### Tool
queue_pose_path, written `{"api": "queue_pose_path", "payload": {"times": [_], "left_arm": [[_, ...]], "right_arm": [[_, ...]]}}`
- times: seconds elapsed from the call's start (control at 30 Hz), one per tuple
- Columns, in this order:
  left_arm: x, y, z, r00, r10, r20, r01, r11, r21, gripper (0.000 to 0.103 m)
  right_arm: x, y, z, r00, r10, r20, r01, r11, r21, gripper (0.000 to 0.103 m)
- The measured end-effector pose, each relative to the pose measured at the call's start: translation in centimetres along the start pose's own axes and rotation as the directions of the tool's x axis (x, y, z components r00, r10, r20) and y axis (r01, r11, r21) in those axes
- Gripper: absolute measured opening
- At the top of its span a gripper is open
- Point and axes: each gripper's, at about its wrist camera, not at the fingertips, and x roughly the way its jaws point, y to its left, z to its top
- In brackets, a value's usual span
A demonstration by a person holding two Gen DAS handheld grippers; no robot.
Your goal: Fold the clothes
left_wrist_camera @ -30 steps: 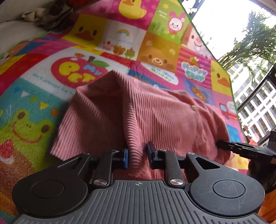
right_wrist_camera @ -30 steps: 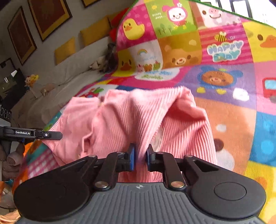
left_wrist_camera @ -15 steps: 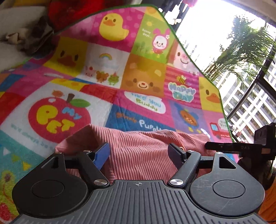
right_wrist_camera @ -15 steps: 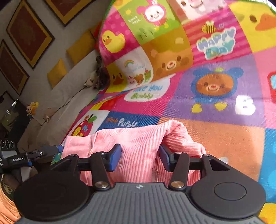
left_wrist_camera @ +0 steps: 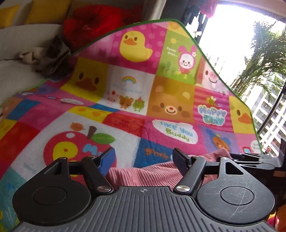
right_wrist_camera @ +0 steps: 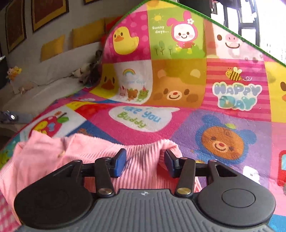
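White sofa (right_wrist_camera: 44,78) with yellow cushions (right_wrist_camera: 87,33) and framed pictures (right_wrist_camera: 48,12) far left. Patchwork cartoon blanket (left_wrist_camera: 160,100) covers the seat and climbs the backrest. Pink ribbed garment (right_wrist_camera: 53,160) lies crumpled at the near edge. Left gripper (left_wrist_camera: 143,158): jaws wide, empty. Right gripper (right_wrist_camera: 144,160): jaws opening, fabric between them, pads clear. Window (left_wrist_camera: 232,44) with palm (left_wrist_camera: 264,58) far right.

Bright daylight from the blown-out window (left_wrist_camera: 232,26); soft focus, fisheye-bent edges.
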Motion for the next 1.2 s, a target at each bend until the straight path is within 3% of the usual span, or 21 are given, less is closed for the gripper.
{"api": "queue_pose_path", "payload": {"times": [0.07,0.17,0.23,0.33,0.43,0.5,0.6,0.7,1.1,1.2], "left_arm": [[-0.6,-1.4,-0.8,0.998,-0.067,-0.005,0.067,0.998,0.020,0.083],[1.5,-3.9,-2.6,0.987,-0.132,-0.088,0.139,0.987,0.078,0.089],[3.5,-4.6,-4.1,0.985,-0.094,-0.143,0.108,0.990,0.095,0.089],[4.5,-4.7,-5.5,0.989,-0.058,-0.139,0.076,0.988,0.131,0.092],[4.4,-4.4,-5.7,0.988,-0.066,-0.139,0.084,0.988,0.127,0.093],[4.4,-4.3,-5.7,0.988,-0.071,-0.136,0.088,0.989,0.123,0.093],[4.3,-4.3,-5.9,0.990,-0.072,-0.122,0.087,0.988,0.126,0.093],[4.2,-4.3,-6.1,0.991,-0.068,-0.115,0.083,0.988,0.132,0.093],[-0.9,-5.2,-8.2,0.999,-0.023,-0.041,0.027,0.997,0.078,0.096],[-1.6,-5.2,-8.7,0.999,-0.010,-0.045,0.013,0.997,0.070,0.097]], "right_arm": [[-0.2,-0.3,-0.7,1.000,-0.011,-0.008,0.011,1.000,0.007,0.054],[-0.6,-0.5,-0.6,1.000,-0.028,-0.003,0.028,0.999,0.031,0.057],[-1.0,-0.1,-0.5,0.998,-0.056,0.007,0.056,0.998,0.018,0.060],[-2.5,0.5,-0.3,0.997,-0.069,0.041,0.069,0.998,-0.005,0.061],[-4.5,1.5,0.1,0.995,-0.030,0.100,0.032,0.999,-0.027,0.064],[-5.0,2.3,0.1,0.992,0.022,0.123,-0.020,1.000,-0.016,0.072],[-4.3,3.1,-1.0,0.991,0.081,0.106,-0.086,0.995,0.044,0.075],[-2.4,3.4,-2.9,0.995,0.083,0.050,-0.088,0.990,0.108,0.075],[-2.2,2.8,-4.6,0.989,0.116,0.087,-0.128,0.981,0.145,0.081],[-2.6,3.0,-4.6,0.992,0.085,0.096,-0.098,0.984,0.147,0.081]]}}
